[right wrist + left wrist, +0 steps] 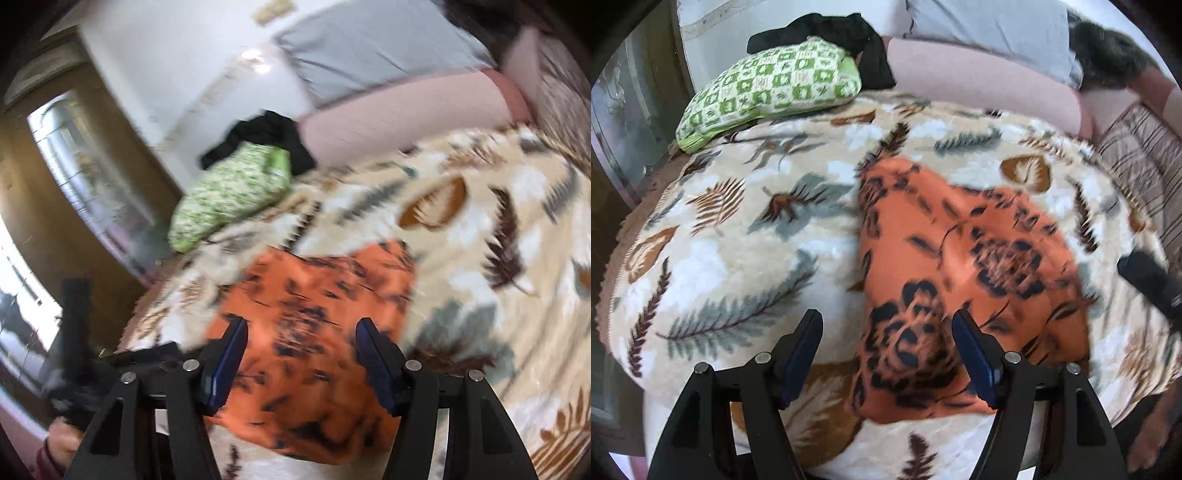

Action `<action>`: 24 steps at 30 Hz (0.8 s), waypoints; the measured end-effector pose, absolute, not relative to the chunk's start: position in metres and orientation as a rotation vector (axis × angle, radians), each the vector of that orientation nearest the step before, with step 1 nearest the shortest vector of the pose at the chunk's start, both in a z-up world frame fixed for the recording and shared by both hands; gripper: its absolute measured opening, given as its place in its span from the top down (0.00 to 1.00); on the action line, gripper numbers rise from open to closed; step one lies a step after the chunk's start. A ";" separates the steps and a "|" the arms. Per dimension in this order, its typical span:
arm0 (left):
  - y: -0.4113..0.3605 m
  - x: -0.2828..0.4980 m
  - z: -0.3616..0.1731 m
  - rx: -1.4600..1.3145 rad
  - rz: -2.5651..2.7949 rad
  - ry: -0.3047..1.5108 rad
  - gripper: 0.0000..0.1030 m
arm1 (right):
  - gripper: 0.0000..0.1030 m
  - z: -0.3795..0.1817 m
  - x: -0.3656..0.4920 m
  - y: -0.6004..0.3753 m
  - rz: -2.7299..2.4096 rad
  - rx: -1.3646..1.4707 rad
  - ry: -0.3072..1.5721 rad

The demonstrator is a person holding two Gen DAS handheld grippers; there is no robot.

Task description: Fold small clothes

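- The orange floral garment [964, 266] lies flat on the leaf-patterned blanket [738, 236], centre-right in the left wrist view.
- The left gripper [886, 325] stands wide at the bottom, holding nothing.
- The right gripper [301, 332] hovers over the garment, jaws apart, gripping nothing.
- A green checked pillow [768, 88] sits upper left.

Left gripper [886, 332] sitting at bottom centre of left wrist view, fingers [801, 350] spread wide, gripping nothing. Right gripper [301, 343] sitting at bottom centre of right wrist view, fingers [373, 358] parted, pressing nothing. Hand [61, 445] showing at lower left there.
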State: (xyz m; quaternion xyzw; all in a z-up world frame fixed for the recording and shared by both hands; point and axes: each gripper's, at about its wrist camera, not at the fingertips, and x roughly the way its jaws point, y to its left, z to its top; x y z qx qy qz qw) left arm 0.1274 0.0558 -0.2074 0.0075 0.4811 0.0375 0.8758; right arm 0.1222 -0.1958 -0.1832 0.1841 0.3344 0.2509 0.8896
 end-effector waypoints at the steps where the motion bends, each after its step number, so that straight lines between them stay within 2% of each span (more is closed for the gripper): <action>1: 0.059 0.129 -0.215 0.013 0.088 1.027 0.29 | 0.46 -0.181 0.121 -0.190 0.562 0.397 0.705; 2: 0.063 0.130 -0.223 -0.001 0.093 1.049 0.29 | 0.50 -0.184 0.122 -0.184 0.595 0.419 0.733; 6: 0.082 0.136 -0.258 -0.109 0.090 1.117 0.22 | 0.53 -0.244 0.141 -0.165 0.582 0.501 0.964; 7: 0.084 0.136 -0.258 -0.135 0.088 1.118 0.22 | 0.60 -0.269 0.146 -0.163 0.551 0.512 1.048; 8: 0.085 0.135 -0.255 -0.149 0.088 1.121 0.22 | 0.69 -0.272 0.145 -0.165 0.533 0.502 1.017; 12: 0.074 0.119 -0.218 -0.062 0.132 1.033 0.23 | 0.69 -0.244 0.135 -0.169 0.506 0.437 1.006; 22: 0.034 0.036 -0.084 0.114 0.269 0.631 0.22 | 0.68 -0.105 0.058 -0.174 0.262 0.040 0.653; 24: 0.033 0.022 -0.067 0.100 0.276 0.590 0.21 | 0.64 -0.085 0.038 -0.186 0.244 0.037 0.604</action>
